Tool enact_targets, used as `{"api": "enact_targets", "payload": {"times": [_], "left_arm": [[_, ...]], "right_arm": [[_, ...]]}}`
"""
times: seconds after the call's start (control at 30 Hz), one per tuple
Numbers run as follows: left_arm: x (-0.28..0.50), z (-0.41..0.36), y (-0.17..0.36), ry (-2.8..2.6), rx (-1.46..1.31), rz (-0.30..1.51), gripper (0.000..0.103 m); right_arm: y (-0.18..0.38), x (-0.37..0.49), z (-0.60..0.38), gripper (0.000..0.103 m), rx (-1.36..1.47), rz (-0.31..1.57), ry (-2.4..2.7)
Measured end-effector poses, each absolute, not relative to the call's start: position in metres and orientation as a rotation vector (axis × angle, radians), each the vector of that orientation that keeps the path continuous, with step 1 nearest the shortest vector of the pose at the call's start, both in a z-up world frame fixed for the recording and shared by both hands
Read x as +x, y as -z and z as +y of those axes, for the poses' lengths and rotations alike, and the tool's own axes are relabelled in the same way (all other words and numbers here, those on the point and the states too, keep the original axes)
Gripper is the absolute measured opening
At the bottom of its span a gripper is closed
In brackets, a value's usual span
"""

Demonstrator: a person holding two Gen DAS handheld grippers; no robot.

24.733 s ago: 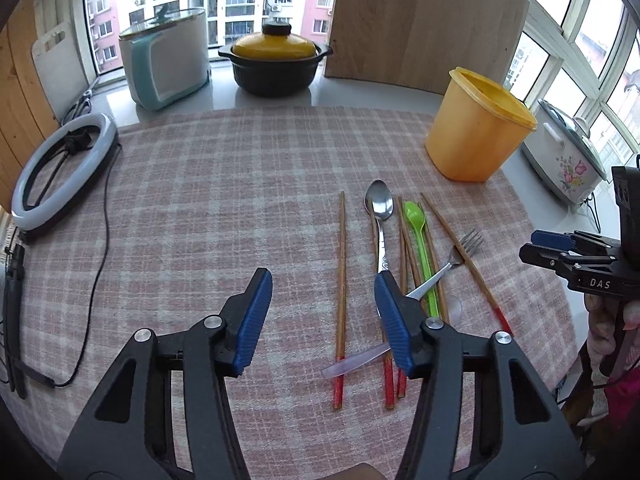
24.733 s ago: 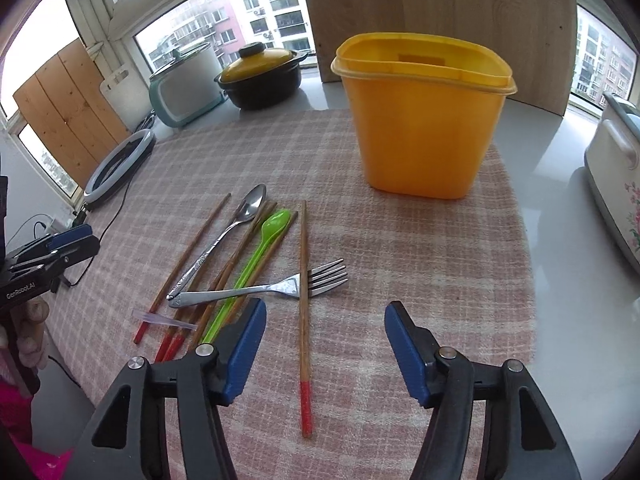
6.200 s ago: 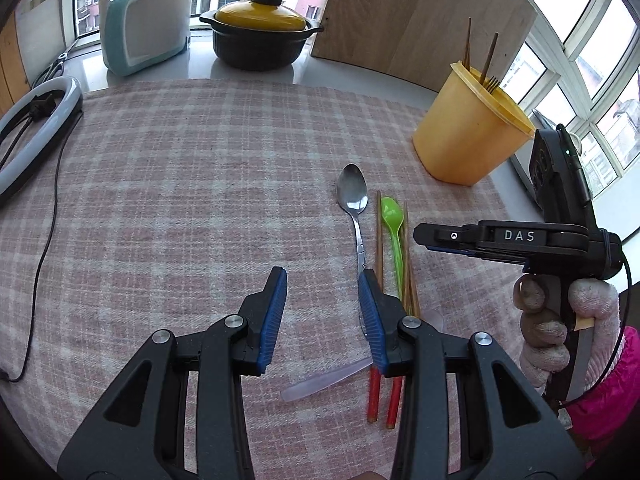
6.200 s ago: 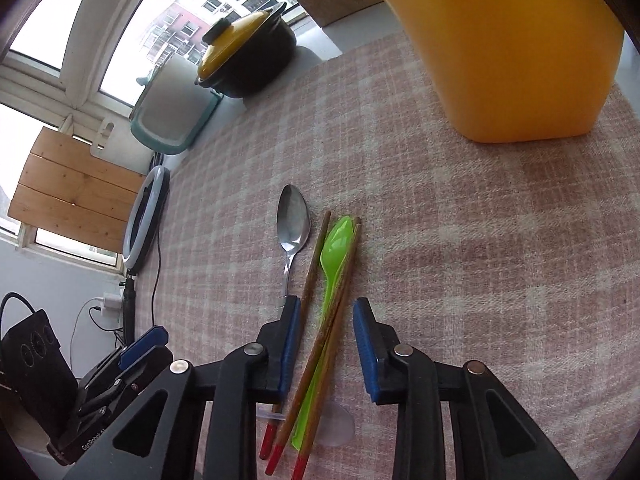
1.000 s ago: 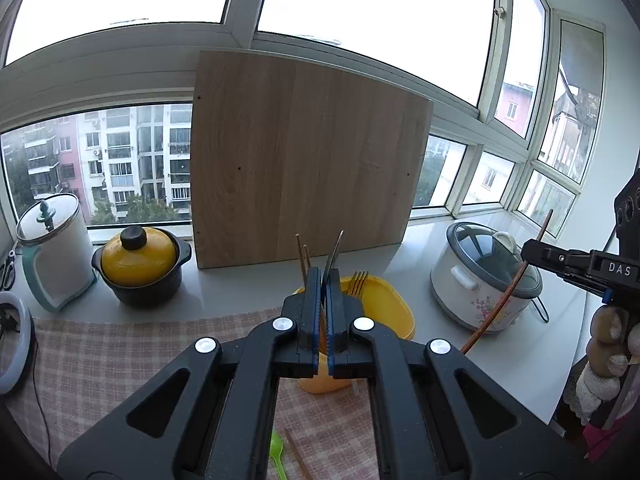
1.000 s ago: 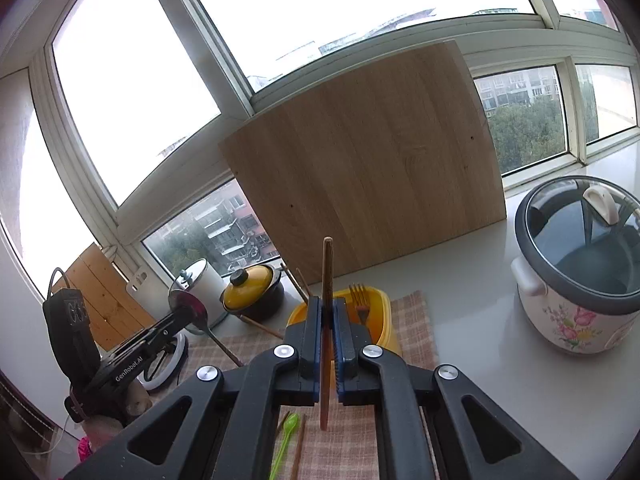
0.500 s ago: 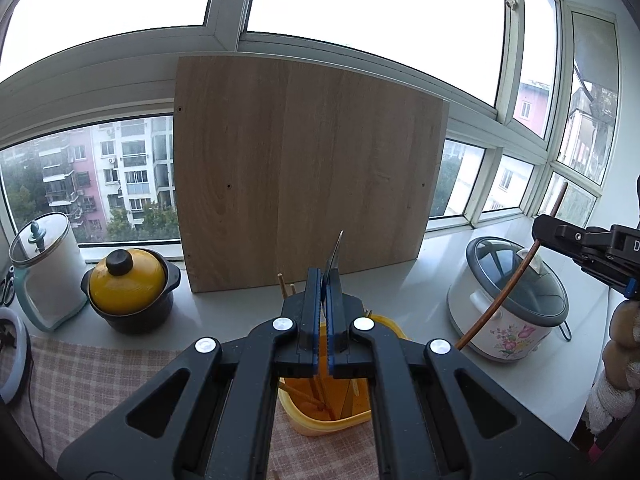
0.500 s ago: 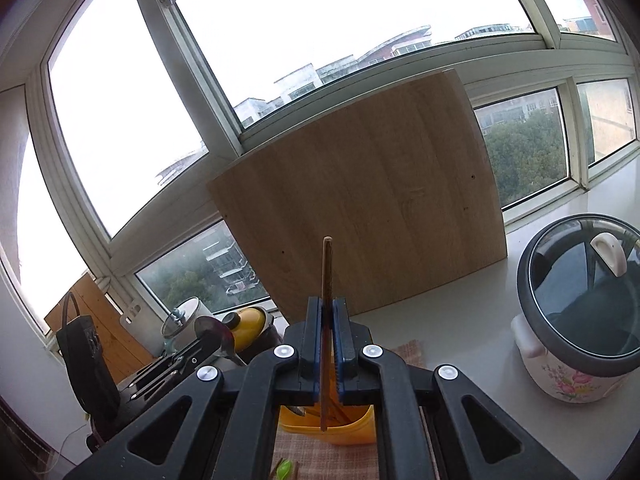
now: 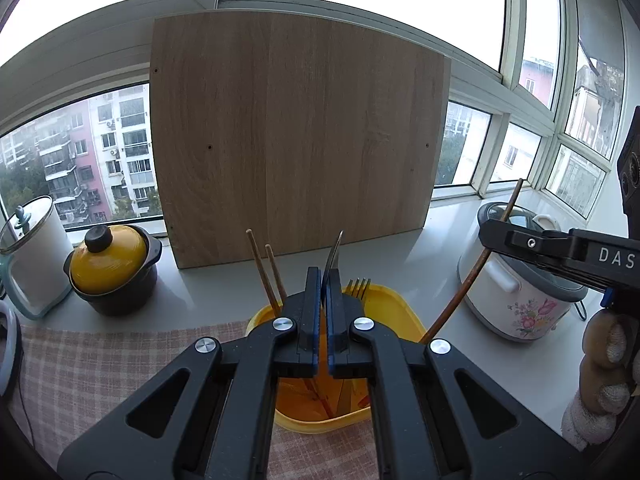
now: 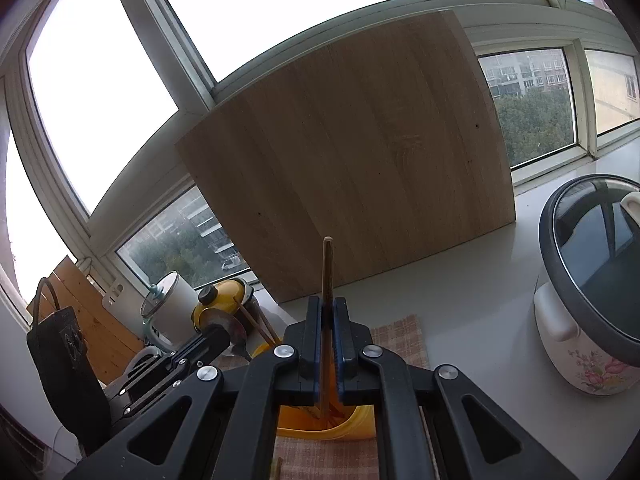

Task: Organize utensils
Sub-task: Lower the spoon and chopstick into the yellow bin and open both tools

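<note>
A home kitchen: rice cooker (image 9: 520, 304), lidded clay pot (image 9: 114, 268) and cutting board (image 9: 296, 140) along a windowsill.

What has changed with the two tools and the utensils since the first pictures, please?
Both tools were open over the utensils on the cloth. Now the left tool is shut on the metal spoon and the right tool on a chopstick, both lowered over the yellow container, which has gained two chopsticks and the fork. The wooden board stayed put.
</note>
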State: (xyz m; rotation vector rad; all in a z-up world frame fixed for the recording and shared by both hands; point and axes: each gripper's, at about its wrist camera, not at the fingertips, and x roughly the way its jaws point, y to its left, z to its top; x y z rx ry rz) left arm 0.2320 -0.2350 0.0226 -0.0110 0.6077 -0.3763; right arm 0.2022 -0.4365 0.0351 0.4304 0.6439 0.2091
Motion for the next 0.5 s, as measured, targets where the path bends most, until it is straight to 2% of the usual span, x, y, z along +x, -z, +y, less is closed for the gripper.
{"api": "enact_targets", "payload": {"times": [0.5], "left_arm": [[0.232, -0.24, -0.002, 0.41, 0.01, 0.672, 0.0]], "right_arm": [[0.0, 0.212, -0.426, 0.003, 0.408, 0.737, -0.227]]}}
